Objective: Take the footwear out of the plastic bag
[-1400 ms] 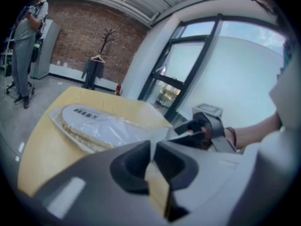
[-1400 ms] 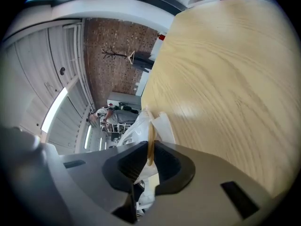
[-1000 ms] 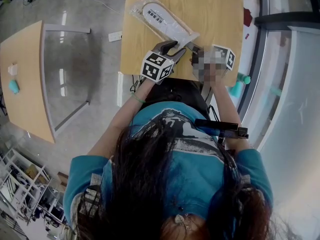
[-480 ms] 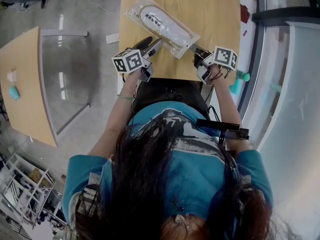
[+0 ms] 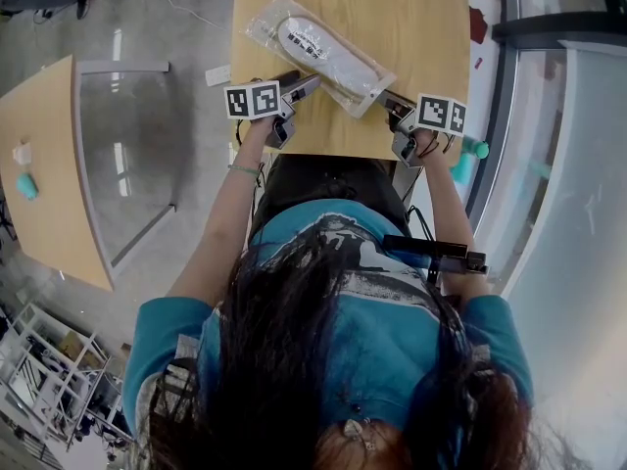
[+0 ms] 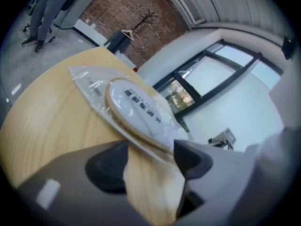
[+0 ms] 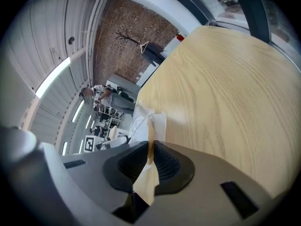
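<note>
We see left gripper (image 5: 300, 82) with jaws opening: wide apart, only tabletop between them, near edge of clear plastic bag (image 5: 364, 74) just off tips. Right gripper (image 5: 390, 103) nearly closed, pads pinching bag's near corner. Both forearms reach forward over near edge of light wooden table (image 5: 416, 18). We find white flat slipper (image 5: 312, 43) inside bag, lying diagonally on table, ahead of both grippers.
</note>
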A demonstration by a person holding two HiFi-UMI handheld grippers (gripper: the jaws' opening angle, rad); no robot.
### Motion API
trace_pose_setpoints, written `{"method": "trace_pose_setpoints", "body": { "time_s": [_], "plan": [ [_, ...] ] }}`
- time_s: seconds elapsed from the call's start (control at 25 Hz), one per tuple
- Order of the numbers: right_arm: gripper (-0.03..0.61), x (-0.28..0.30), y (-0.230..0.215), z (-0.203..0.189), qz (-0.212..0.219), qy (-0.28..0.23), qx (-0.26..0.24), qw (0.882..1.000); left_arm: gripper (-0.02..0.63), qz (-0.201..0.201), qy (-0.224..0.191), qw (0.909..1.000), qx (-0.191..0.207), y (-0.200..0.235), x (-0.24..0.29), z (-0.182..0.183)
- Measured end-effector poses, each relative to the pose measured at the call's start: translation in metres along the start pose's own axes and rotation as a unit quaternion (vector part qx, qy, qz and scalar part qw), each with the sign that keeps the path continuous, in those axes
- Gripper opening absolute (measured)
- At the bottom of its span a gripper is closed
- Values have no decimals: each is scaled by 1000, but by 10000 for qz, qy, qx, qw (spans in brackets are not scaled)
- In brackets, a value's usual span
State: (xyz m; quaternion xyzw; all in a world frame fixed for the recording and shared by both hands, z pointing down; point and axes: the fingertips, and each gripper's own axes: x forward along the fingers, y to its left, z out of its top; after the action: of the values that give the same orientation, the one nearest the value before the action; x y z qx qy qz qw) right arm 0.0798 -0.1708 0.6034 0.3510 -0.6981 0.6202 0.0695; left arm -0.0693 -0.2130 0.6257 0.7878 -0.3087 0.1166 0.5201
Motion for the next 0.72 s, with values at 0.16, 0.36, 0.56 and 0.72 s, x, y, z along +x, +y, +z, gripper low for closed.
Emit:
{"method": "trace_pose_setpoints", "body": {
  "time_s": [0.16,0.36,0.56,0.72],
  "plan": [
    [48,-1,-3,-2,-267,138,-595,9978,292,58,46,9997,-216,1,9,1],
    [48,-7,8,3,290,53,-484,9984,293,-68,-90,9984,-545,3,12,2],
    [46,-18,19,13,1124,-219,1002,9884,314,-546,-503,9914,-1078,-4,10,14],
    [46,-15,20,7,986,192,546,9934,313,-734,-652,9865,-1312,-7,15,20]
  ]
}}
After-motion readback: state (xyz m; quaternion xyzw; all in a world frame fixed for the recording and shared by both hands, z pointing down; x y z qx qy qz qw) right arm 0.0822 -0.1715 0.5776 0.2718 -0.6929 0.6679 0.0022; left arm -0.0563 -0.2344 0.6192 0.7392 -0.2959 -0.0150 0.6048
